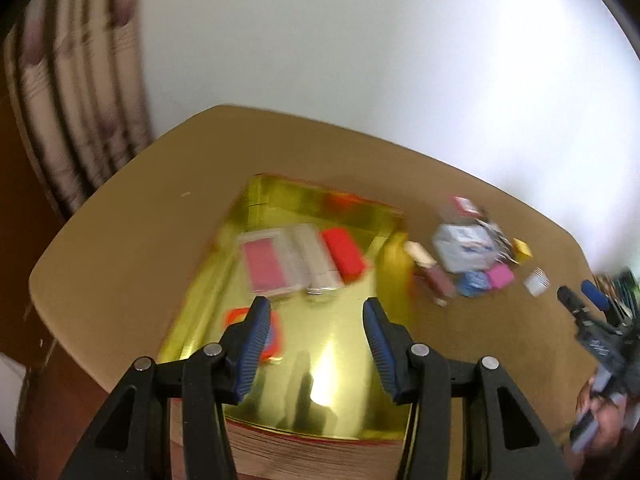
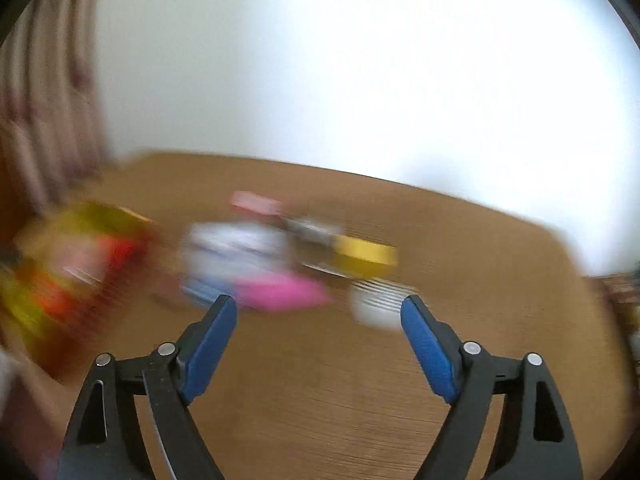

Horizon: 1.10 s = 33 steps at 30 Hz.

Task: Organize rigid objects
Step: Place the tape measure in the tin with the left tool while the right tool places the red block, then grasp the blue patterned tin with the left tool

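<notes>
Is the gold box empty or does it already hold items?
Holds items: the gold box contains a pink case and red block, among others.

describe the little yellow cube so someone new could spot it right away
Start at the gold tray on the brown table, then go right to the pile of loose items. The yellow cube sits on the pile's far right edge, the only yellow piece there.
</notes>
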Available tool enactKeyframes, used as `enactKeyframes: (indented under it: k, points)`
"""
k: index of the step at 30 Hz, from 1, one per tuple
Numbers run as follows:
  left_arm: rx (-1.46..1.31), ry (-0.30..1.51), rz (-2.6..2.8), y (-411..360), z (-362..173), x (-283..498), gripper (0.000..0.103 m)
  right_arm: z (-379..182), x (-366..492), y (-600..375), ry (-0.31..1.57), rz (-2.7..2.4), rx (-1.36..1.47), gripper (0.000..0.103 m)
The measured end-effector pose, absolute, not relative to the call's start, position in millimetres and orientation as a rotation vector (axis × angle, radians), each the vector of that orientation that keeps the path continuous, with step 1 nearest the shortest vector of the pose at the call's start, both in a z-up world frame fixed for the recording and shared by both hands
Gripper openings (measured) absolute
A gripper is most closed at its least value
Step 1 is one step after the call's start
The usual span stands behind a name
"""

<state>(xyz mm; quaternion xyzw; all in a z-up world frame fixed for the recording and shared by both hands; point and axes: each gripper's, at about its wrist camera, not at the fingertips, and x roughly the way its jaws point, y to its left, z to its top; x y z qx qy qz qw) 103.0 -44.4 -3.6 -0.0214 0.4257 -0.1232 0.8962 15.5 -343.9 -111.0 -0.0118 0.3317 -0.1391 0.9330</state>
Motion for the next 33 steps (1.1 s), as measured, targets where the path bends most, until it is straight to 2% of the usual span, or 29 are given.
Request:
enactKeyframes:
  k: [6, 10, 16, 19, 28, 33]
  points:
    - [-0.014, 0.910, -0.370, -105.3, 2.8, 80.6, 0.049, -147.1, -30.2, -433.2, 0.733, -0.477, -0.112, 0.083]
    - [0.046, 0.946, -0.397, -154.3, -5.5, 78.2, 0.049, -160.5, -36.7, -452.9, 0.718, -0.481, -0.035, 0.089]
    - [0.033, 1.034, -0.414, -219.9, -24.1, 111.2, 0.049, -168.6, -44.6, -469.6, 0.715, -0.418, 0.069, 0.089]
    - [0.099, 1.075, -0.382, -249.1, -41.9, 134.5, 0.049, -167.9, -44.2, -476.5, 0.702, -0.401, 0.140, 0.095]
    - [0.060, 1.237, -0.336, -269.3, -85.9, 180.5, 0.049, -170.3, -41.5, -484.8, 0.703, -0.334, 0.226, 0.096]
    - [0.061, 1.268, -0.320, -271.8, -99.3, 194.6, 0.049, -172.6, -40.5, -488.1, 0.716, -0.321, 0.251, 0.096]
